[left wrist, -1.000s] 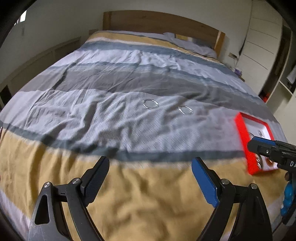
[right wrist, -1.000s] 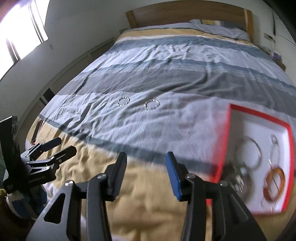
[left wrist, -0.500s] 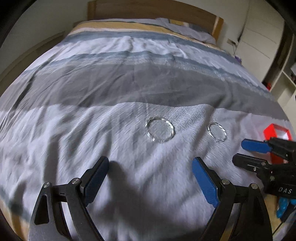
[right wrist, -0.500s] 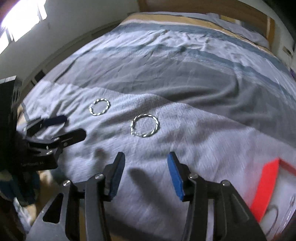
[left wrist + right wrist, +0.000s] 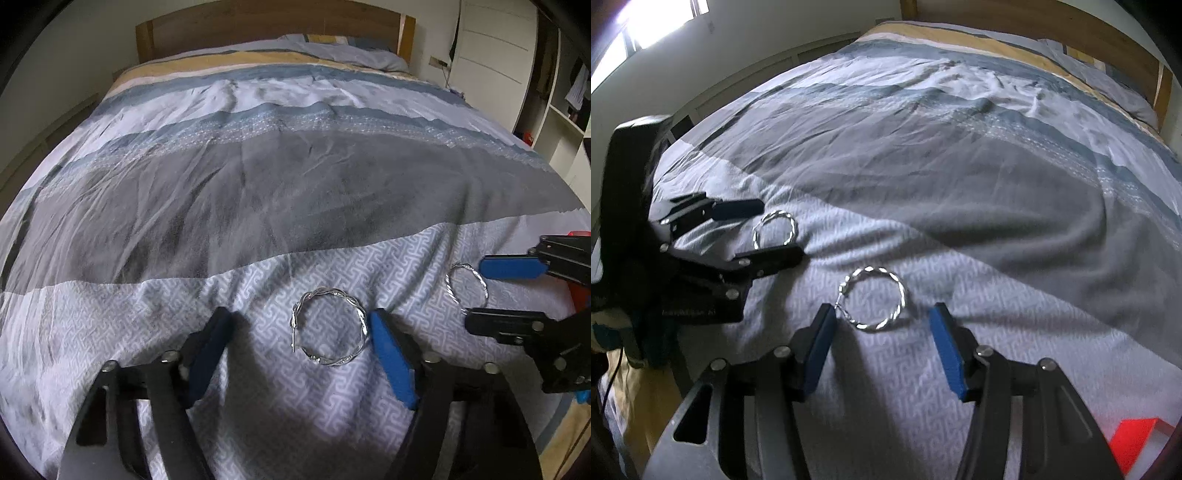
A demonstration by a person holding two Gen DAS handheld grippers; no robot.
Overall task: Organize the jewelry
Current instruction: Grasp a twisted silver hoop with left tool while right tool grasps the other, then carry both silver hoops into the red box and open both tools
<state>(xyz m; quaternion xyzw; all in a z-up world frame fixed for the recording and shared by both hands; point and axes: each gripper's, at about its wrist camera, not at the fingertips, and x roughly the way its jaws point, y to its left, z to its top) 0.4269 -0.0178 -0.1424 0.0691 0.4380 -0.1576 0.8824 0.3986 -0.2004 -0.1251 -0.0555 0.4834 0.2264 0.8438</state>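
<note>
1. Jewelry here is two twisted silver hoops, lying flat on the patterned pale band of the bed cover (image 5: pixel 258 206), near the foot of the bed.
2. Left hoop (image 5: pixel 330 326) lies between the fingers of the left gripper (image 5: pixel 299 332), close to the right blue pad (image 5: pixel 391 362), which seems to touch its rim or nearly so. The left finger stands well apart from it.
3. The left gripper is spread wide and grips nothing; its tips are low over the cover.
4. Right hoop (image 5: pixel 873 299) lies just ahead of the right gripper (image 5: pixel 882 325). The tip of its left pad (image 5: pixel 822 343) is at the hoop's rim, where the thin pin of the hoop shows; the right pad is apart from it.
5. The right gripper is also released, with the jaws wide, and it holds nothing.
6. In the left wrist view the right gripper (image 5: pixel 491 291) comes in from the right, one finger on each side of the right hoop (image 5: pixel 466 286). In the right wrist view the left gripper (image 5: pixel 772 230) stands the same way about the left hoop (image 5: pixel 774 233).
7. A red box (image 5: pixel 1134 443) shows at the near right corner of the right wrist view, only in part; what is in it I cannot see.
8. A wooden headboard (image 5: pixel 273 26) stands at the far end of the bed.
</note>
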